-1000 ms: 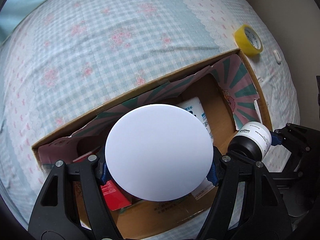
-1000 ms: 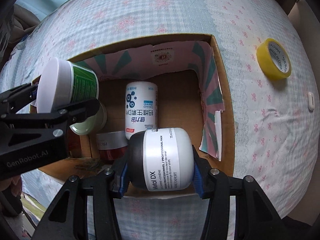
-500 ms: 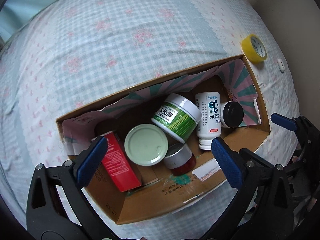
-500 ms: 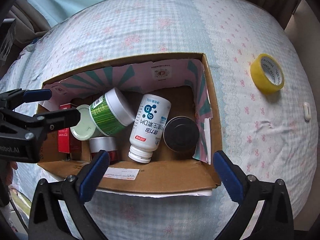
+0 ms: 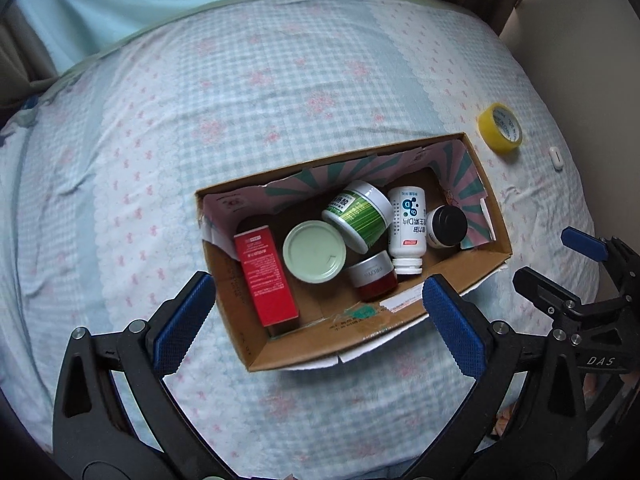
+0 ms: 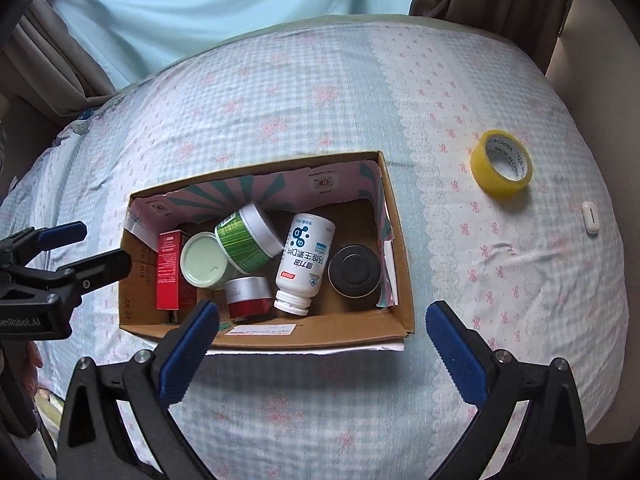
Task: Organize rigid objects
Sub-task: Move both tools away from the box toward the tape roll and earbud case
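Note:
A cardboard box (image 5: 352, 336) (image 6: 272, 338) lies on the bed. Inside it are a red carton (image 5: 264, 276) (image 6: 168, 268), a pale green lid (image 5: 314, 251) (image 6: 203, 260), a green-labelled jar (image 5: 358, 212) (image 6: 248, 240), a white bottle (image 5: 407, 226) (image 6: 306, 256), a black-capped jar (image 5: 446, 222) (image 6: 354, 270) and a small red jar (image 5: 372, 276) (image 6: 248, 291). My left gripper (image 5: 316, 328) is open and empty above the box's near side. My right gripper (image 6: 320, 350) is open and empty above the box's near edge.
A yellow tape roll (image 5: 500, 128) (image 6: 502, 168) and a small white object (image 5: 556, 157) (image 6: 590, 217) lie on the checked bedspread (image 5: 240, 100) right of the box. Curtains (image 6: 60, 56) hang behind the bed. A wall (image 5: 592, 60) stands at the right.
A second ago each gripper was shut on a jar over the box. Both opened, the jars dropped into the box, and both grippers have pulled back and up.

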The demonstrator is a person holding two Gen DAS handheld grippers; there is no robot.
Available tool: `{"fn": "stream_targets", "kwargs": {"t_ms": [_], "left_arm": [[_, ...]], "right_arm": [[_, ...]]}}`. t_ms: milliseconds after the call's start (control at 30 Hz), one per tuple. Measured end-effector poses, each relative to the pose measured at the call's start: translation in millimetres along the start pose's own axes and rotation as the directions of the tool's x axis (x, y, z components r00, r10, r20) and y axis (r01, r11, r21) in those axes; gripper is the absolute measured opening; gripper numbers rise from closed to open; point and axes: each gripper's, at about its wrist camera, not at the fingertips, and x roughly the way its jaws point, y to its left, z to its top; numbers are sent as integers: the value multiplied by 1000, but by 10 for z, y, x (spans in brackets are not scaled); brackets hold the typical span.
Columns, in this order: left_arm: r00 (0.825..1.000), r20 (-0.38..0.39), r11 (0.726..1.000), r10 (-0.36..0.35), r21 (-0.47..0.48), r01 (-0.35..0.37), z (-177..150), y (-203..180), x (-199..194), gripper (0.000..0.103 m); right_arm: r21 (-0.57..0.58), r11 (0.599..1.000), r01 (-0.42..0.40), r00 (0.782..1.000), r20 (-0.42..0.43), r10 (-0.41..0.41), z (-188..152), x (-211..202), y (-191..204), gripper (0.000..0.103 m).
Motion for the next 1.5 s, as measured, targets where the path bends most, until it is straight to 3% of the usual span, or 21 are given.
{"fn": "stream_targets", "kwargs": {"t_ms": [167, 300, 400, 600, 700, 900, 1100, 1233, 1500], "left_arm": [[998, 22, 998, 53, -16, -53, -195, -65, -252, 103], [998, 57, 999, -6, -52, 9, -343, -182, -459, 103], [994, 109, 998, -13, -52, 18, -438, -352, -622, 103], [982, 188, 997, 4, -71, 9, -549, -721, -909, 103], [979, 204, 998, -16, -61, 29, -540, -982, -990, 103], [962, 274, 999, 6, -49, 7, -463, -1735, -1102, 103], [952, 301, 993, 58, -114, -25, -330, -2586, -972, 103], [959, 275, 991, 65, -133, -29, -175, -3089, -709, 103], [969, 233, 990, 76, -130, -46, 252, -3615, -101, 103]], "right_arm": [[6, 1000, 19, 1000, 24, -19, -159, -339, 2, 103], [19, 999, 49, 998, 32, -50, -342, -586, -85, 103], [79, 996, 37, 999, 18, -39, -490, -773, -259, 103], [190, 981, 35, 999, 2, -36, -727, -1123, -767, 103], [229, 971, 73, 997, 23, -80, -803, -1330, -1088, 103], [281, 943, 178, 971, 107, -215, -905, -1733, -1878, 103], [193, 965, 177, 967, 149, -207, -725, -1780, -2716, 103], [123, 980, 159, 972, 157, -178, -541, -1699, -3188, 103], [77, 987, 143, 975, 158, -154, -249, -1423, -3785, 103]]}}
